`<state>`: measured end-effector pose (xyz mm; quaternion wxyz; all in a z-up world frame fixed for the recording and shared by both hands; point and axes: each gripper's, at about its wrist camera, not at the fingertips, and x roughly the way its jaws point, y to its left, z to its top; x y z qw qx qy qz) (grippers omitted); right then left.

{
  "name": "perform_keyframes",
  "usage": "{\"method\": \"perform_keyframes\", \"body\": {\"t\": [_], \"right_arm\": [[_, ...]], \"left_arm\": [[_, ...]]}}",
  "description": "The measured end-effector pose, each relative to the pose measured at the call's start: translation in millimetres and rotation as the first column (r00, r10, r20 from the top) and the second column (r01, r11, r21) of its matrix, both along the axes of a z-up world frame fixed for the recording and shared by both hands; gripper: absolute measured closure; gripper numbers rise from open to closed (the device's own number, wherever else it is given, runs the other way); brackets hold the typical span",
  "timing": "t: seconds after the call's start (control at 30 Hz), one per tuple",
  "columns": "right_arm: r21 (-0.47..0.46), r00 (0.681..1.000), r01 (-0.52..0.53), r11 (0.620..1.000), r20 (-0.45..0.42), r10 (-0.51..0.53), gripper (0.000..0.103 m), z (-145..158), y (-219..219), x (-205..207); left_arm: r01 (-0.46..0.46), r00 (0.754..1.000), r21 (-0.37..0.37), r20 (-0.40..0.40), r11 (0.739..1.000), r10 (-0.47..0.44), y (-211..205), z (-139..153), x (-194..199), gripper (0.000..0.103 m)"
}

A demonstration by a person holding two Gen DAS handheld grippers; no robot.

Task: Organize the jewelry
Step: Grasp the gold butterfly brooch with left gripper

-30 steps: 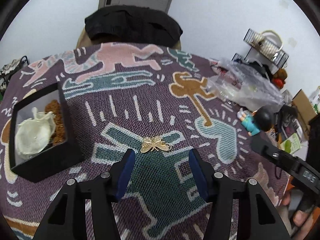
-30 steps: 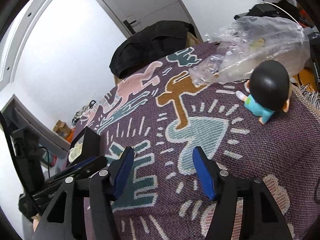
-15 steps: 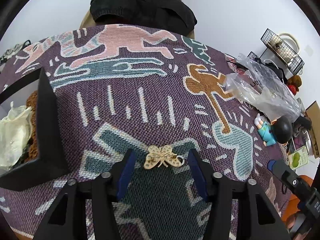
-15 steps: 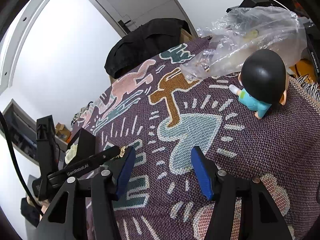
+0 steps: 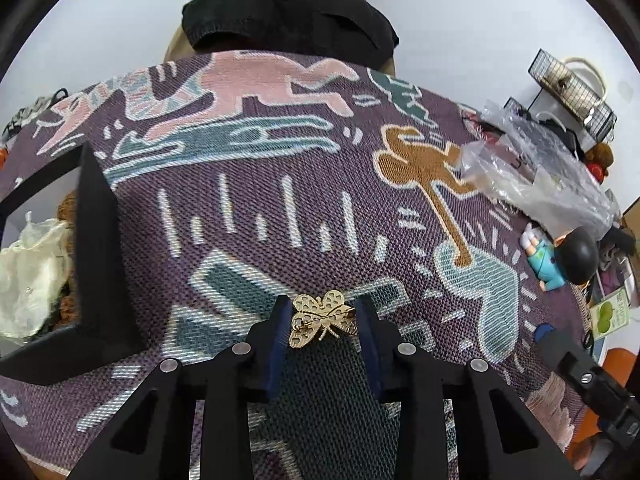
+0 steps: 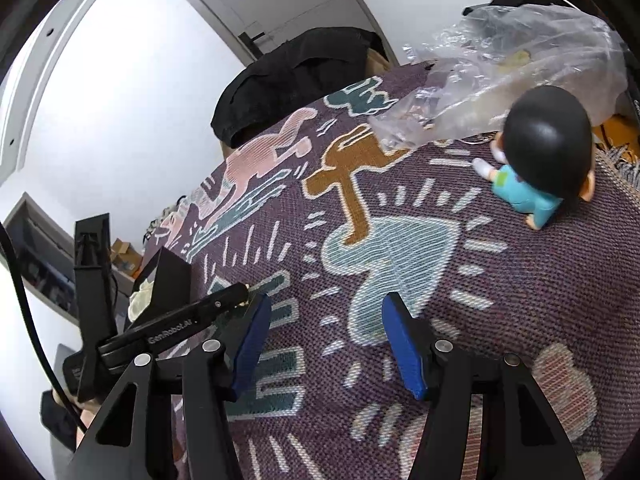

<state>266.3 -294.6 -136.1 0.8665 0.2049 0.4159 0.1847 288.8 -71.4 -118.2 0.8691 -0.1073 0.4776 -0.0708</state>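
While the left tongs (image 5: 323, 322) are closing, the gold butterfly brooch (image 5: 323, 319) sits between their blue pads, pin side up, at lower centre of the left view; both pads appear to touch its wings. It lies on the patterned cloth (image 5: 280, 200) covering the desk. Black box (image 5: 96, 264), lid off, stands at the left edge of that frame, just beside the tongs, holding a pale crumpled bag (image 5: 28, 276). Broad bare cloth spans the middle. Right tongs (image 6: 324, 344) stand apart, nothing between them, over open cloth. Upper right of the right view: doll (image 6: 536, 164) and clear plastic bag (image 6: 520, 60) near the cloth's fringed edge.
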Motion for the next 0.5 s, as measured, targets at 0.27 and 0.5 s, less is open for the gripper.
{"method": "perform_keyframes", "body": {"t": [0.27,0.5], "right_arm": [[-0.069,0.997,-0.083,0.994,-0.01,0.083,0.053,-0.2,39.4,9.8],[-0.133,0.987,-0.161,0.978,-0.04,0.157,0.06,-6.8,74.9,19.6]], "left_arm": [[-0.03,0.998,-0.039,0.057,0.999,0.032,29.4,25.4,-16.5,0.069],[-0.052,0.991,-0.071,0.116,0.996,0.06,52.4,49.9,-31.0,0.069]]}}
